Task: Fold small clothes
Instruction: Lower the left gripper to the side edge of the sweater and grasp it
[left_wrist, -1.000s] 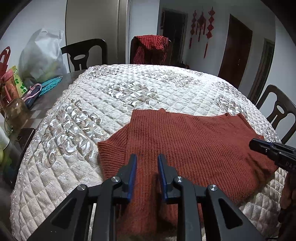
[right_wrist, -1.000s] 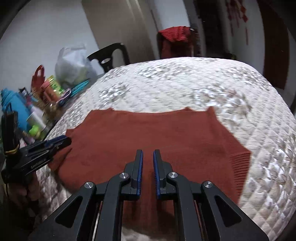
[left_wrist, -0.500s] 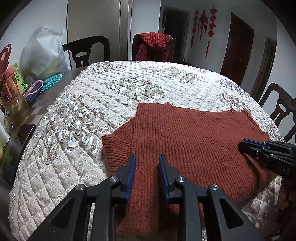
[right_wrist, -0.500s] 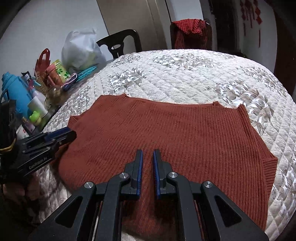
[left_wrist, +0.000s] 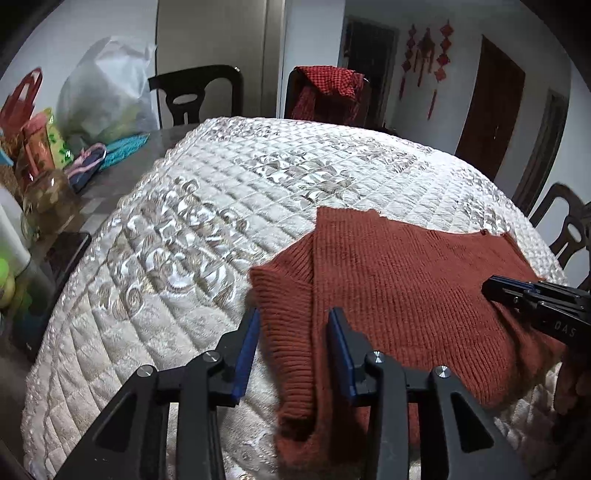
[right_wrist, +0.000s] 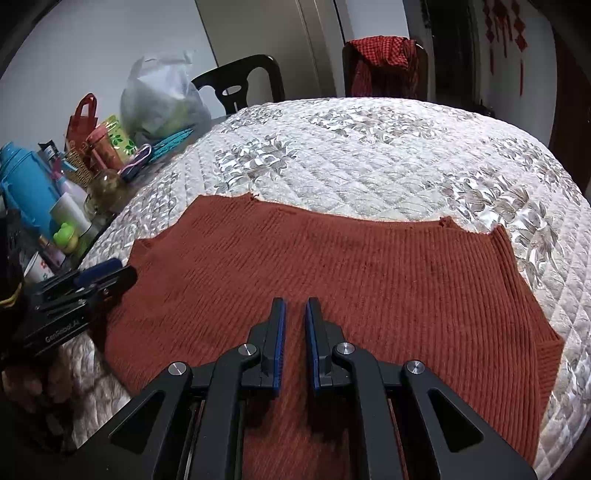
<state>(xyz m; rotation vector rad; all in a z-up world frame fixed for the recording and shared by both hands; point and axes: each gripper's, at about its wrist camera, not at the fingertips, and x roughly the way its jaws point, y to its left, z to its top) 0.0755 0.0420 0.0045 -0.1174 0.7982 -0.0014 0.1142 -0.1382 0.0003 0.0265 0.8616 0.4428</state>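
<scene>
A rust sweater (left_wrist: 406, 295) is lying flat on the quilt (left_wrist: 184, 258) near its front edge, while the left gripper (left_wrist: 293, 321) is hovering with jaws spread wide around the ribbed sleeve (left_wrist: 284, 306) and the right gripper (right_wrist: 294, 314) is hanging over the sweater's middle, jaws narrowly parted, gripping nothing.

The left hand-held gripper (left_wrist: 293, 314) points forward with its blue-padded jaws spread wide. The right hand-held gripper (right_wrist: 294, 306) points forward too, its jaws nearly together with only a narrow gap between them, gripping nothing.
</scene>
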